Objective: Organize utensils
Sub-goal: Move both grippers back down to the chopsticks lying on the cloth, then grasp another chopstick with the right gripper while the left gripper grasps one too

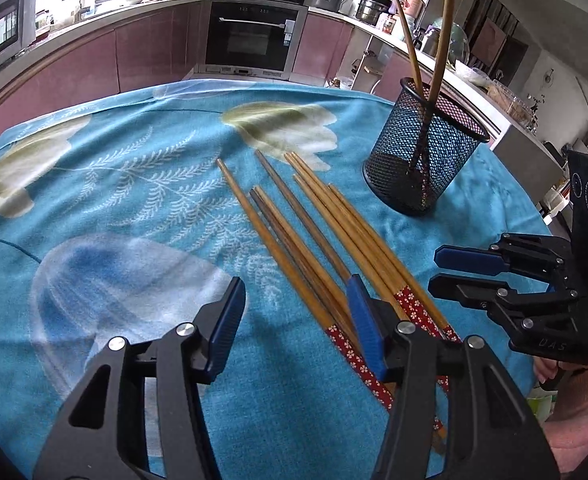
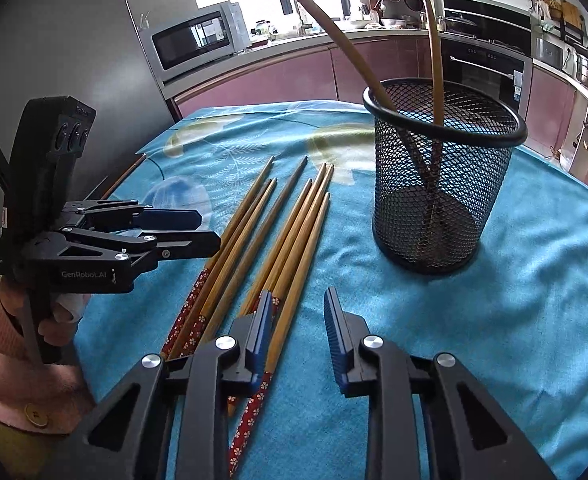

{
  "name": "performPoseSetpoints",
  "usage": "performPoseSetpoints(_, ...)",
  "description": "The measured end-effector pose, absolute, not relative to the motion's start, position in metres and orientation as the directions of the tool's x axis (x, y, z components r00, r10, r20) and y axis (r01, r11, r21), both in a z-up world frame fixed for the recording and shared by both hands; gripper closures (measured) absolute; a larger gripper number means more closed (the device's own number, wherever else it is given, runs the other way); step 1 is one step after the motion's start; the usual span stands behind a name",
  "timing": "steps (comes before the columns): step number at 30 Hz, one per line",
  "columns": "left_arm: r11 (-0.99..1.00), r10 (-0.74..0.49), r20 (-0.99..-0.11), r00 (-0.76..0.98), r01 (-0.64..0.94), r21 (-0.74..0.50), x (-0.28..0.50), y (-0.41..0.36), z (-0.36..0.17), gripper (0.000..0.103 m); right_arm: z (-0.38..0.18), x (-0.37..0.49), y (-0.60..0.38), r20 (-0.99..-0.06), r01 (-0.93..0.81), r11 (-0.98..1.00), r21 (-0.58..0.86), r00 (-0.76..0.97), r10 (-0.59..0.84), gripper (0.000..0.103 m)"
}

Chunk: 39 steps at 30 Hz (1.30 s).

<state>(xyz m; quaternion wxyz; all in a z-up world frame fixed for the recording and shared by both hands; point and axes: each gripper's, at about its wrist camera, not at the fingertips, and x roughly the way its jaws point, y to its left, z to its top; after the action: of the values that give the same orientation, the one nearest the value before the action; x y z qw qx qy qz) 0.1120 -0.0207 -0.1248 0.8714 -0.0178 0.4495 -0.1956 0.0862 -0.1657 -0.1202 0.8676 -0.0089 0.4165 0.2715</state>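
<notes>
Chopsticks (image 1: 314,236) lying flat on blue cloth (image 1: 134,208), mid-table, bunched side by side. Long axes roughly parallel, running near-to-far: thin tips far, toward kitchen counter; red flower-patterned handle ends near, by the grippers. In left wrist view, tips fan slightly to the far left. Bare wood shafts, mostly light brown, a couple darker/greyish.

Two more chopsticks (image 2: 434,60) already standing in black mesh cup (image 2: 442,184), leaning on rim, plain tips up, patterned ends down at the cup floor. Cup upright, far right of the bunch, apart from it. One stray stick (image 2: 124,174) at far left table edge, seen in right wrist view only.

Left gripper (image 1: 294,320) w/ jaws spread, low over handle ends; right-side finger sits over the bunch, left finger over bare cloth. Nothing pinched. Right gripper (image 2: 298,320) w/ jaws parted narrower, rightmost stick of the bunch lying between the pads; contact w/ pads not clear, no squeeze visible. Each gripper shows in the other's view, close beside one another, both crowding the near ends. Pink sleeve (image 2: 2,360) at near left.
</notes>
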Motion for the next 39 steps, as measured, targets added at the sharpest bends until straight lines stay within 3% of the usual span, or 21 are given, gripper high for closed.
performPoseSetpoints(17, 0.928, -0.315, -0.811, 0.493, 0.341, -0.153, 0.117, -0.02, -0.132, 0.074, -0.132, 0.094, -0.156, -0.769, -0.47, 0.872, 0.14, 0.503, 0.395, 0.084)
performPoseSetpoints(28, 0.942, -0.278, -0.823, 0.496, 0.309, -0.132, 0.136, -0.018, -0.133, 0.076, -0.133, 0.103, -0.148, -0.771, -0.458, 0.882, 0.116, 0.518, 0.37, 0.084)
performPoseSetpoints(33, 0.949, -0.259, -0.825, 0.502, 0.291, -0.121, 0.146, -0.019, -0.134, 0.084, -0.133, 0.109, -0.14, -0.774, -0.457, 0.885, 0.085, 0.529, 0.348, 0.084)
performPoseSetpoints(39, 0.96, -0.239, -0.824, 0.513, 0.255, -0.119, 0.147, -0.017, -0.135, 0.091, -0.132, 0.115, -0.147, -0.771, -0.439, 0.889, 0.126, 0.521, 0.367, 0.097)
